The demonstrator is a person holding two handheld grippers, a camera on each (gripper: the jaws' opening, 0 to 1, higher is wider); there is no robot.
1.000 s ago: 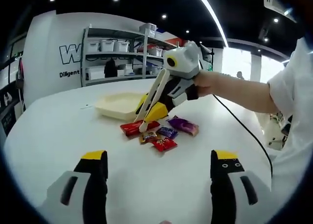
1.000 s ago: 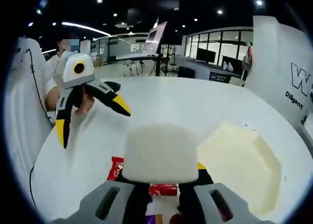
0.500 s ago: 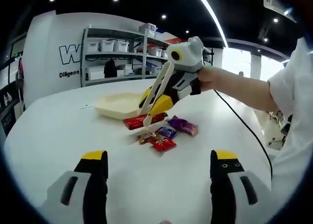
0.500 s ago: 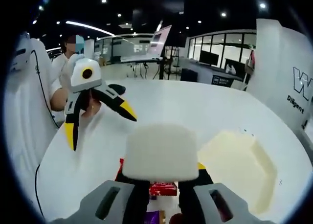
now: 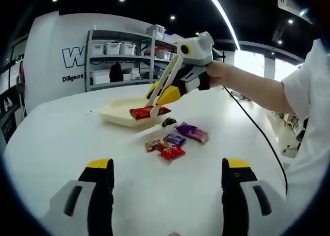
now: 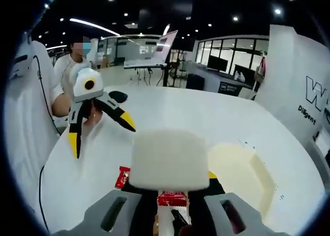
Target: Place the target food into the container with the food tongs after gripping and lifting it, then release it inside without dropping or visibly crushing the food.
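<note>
Over the tray (image 5: 116, 114) now, red wrapper (image 5: 148, 112)

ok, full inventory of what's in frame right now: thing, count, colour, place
table: 1, white, under everything
container: 1, cream, far side of table
food tongs: 1, cream, clamped in right gripper
red bar: 1, red, pinched in the tongs' tips over the container's near edge
wrapped sweets: several, red, purple, gold, one dark, loose on table beside container
shelving with bins: 1 unit, grey, behind table
right gripper: grey, yellow-tipped, shut on tongs
left gripper: black, yellow-tipped, open, above table
</note>
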